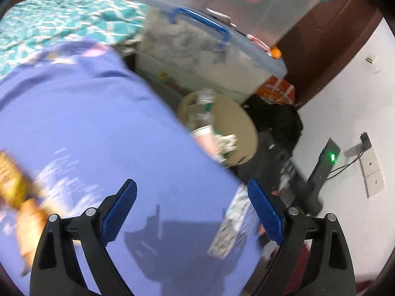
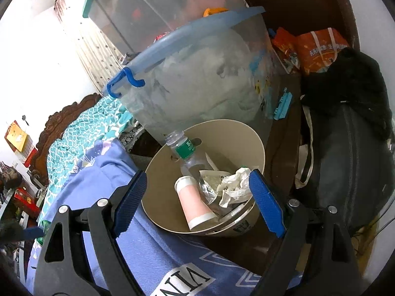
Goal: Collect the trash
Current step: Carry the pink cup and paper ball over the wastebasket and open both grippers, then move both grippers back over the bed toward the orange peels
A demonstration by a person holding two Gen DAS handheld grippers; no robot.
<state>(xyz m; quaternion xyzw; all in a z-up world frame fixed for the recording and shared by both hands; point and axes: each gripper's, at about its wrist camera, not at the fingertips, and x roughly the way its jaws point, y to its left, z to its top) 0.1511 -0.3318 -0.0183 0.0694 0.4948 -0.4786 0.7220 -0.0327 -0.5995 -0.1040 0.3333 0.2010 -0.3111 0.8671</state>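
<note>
A tan round bin [image 2: 246, 135] stands beside the bed and holds a clear plastic bottle [image 2: 187, 153] with a green label, a pink paper cup [image 2: 195, 204], crumpled white paper [image 2: 234, 187] and a bit of foil. My right gripper [image 2: 195, 194] hovers just above the bin, open, with nothing between its blue pads. In the blurred left wrist view the same bin [image 1: 237, 123] lies farther off. My left gripper [image 1: 192, 212] is open and empty above the purple bedspread [image 1: 98, 123]. A yellow-brown wrapper [image 1: 14, 180] lies on the bedspread at the far left.
A clear storage box [image 2: 197, 79] with a blue lid stands right behind the bin, another box stacked above it. Black bags [image 2: 345, 135] and orange packets [image 2: 318, 49] crowd the right side. A printed paper [image 1: 237, 224] lies at the bedspread's edge. A teal quilt [image 1: 49, 24] covers the bed beyond.
</note>
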